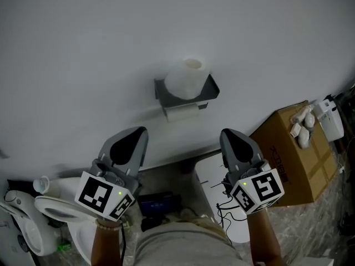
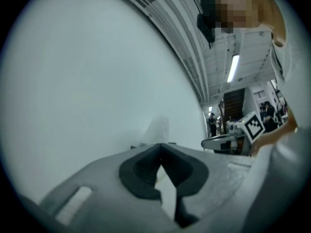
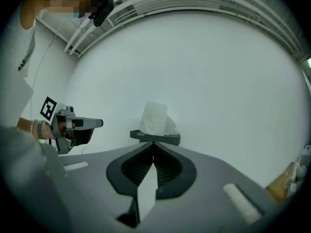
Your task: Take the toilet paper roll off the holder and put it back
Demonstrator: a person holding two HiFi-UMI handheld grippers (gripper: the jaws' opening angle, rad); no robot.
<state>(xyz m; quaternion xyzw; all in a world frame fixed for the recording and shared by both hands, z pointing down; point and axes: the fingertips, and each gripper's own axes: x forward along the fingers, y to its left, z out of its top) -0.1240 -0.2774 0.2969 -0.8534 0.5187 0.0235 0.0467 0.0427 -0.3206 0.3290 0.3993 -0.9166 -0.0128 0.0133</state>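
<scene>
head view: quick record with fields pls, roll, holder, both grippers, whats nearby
roll: toilet paper roll sits in the holder, core end up
holder: dark holder fixed on the white wall
left gripper: shut, empty, short of the holder
right gripper: shut, empty, short of the holder
nearby: cardboard box at right, toilet at lower left

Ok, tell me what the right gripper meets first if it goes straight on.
The shut right gripper lines up with the holder, toilet paper roll just above; likely its front edge first, depth unclear.
</scene>
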